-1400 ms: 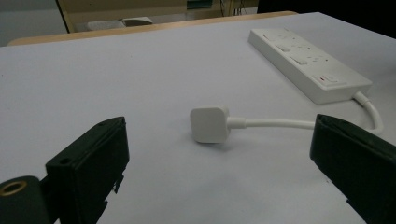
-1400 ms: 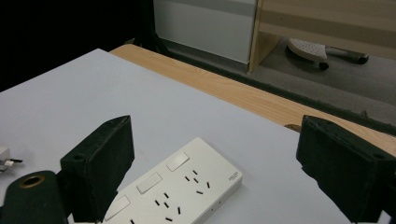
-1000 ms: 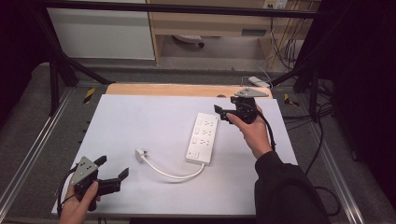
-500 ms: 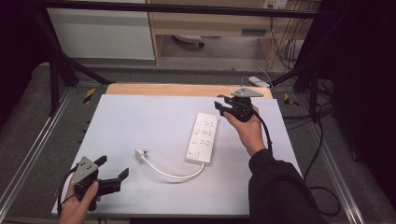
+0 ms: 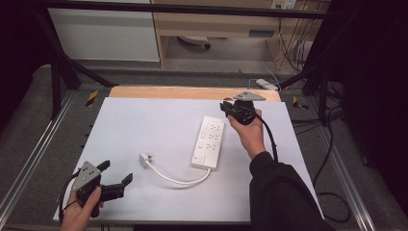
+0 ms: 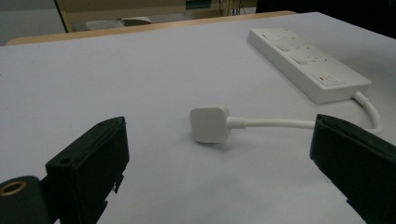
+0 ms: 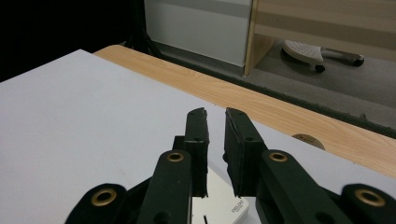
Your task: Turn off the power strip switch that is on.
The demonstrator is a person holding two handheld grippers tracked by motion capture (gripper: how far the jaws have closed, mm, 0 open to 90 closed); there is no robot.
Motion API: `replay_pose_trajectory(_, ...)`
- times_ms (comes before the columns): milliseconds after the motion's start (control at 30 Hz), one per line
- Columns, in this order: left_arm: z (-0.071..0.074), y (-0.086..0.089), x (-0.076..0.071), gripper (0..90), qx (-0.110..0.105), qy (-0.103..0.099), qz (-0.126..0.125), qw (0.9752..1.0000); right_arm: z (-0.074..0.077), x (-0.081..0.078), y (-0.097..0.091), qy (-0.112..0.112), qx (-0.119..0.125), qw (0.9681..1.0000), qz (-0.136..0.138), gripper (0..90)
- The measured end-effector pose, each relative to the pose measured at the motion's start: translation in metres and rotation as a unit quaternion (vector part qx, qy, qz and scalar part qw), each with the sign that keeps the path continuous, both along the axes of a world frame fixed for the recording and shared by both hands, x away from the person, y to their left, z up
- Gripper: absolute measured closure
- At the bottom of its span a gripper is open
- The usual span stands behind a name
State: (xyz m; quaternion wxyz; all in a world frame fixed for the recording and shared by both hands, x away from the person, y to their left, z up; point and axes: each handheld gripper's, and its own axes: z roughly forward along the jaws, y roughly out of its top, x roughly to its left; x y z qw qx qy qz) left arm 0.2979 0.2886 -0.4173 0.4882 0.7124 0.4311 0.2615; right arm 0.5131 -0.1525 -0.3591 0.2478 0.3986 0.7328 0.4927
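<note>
A white power strip (image 5: 208, 142) lies right of centre on the white table top (image 5: 144, 120). Its cable (image 5: 178, 179) curves left to a white plug (image 5: 144, 158). My left gripper (image 5: 117, 172) rests at the near left corner, open wide, aimed at the plug (image 6: 208, 124) a short way ahead of its jaws. My right gripper (image 5: 224, 107) hovers over the strip's far end (image 7: 224, 198). Its jaws have just been closing and now stand almost together, a narrow gap left and nothing between them (image 7: 215, 116).
A wooden strip (image 5: 168, 92) borders the table's far edge. Beyond it are a white cabinet (image 5: 103, 33) and a wooden shelf unit (image 5: 216, 24). Cables and a small white box (image 5: 266, 84) lie at the back right. Metal rails (image 5: 29, 159) flank the table.
The right gripper's jaws have come from wide apart to nearly together, and the hand has dropped slightly over the strip's far end. The left gripper has stayed put.
</note>
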Motion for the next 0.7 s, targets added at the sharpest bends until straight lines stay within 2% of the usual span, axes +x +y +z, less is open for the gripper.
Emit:
replay_pose_trajectory(400, 0.0, 0.0, 0.0, 4.5, 0.004, 0.002, -0.001, 1.0, -0.009, 0.006, 0.006, 0.008, 0.006, 0.9999, 0.01, 89.6)
replay_pose_trajectory(467, -0.001, 0.0, 0.0, 4.5, 0.003, 0.002, 0.0, 1.0, -0.013, 0.008, 0.009, 0.014, -0.001, 0.9998, 0.017, 90.0)
replay_pose_trajectory(700, -0.001, 0.0, 0.001, 4.5, 0.005, 0.003, 0.001, 1.0, -0.021, 0.013, 0.012, 0.024, -0.012, 0.9995, 0.016, 90.0)
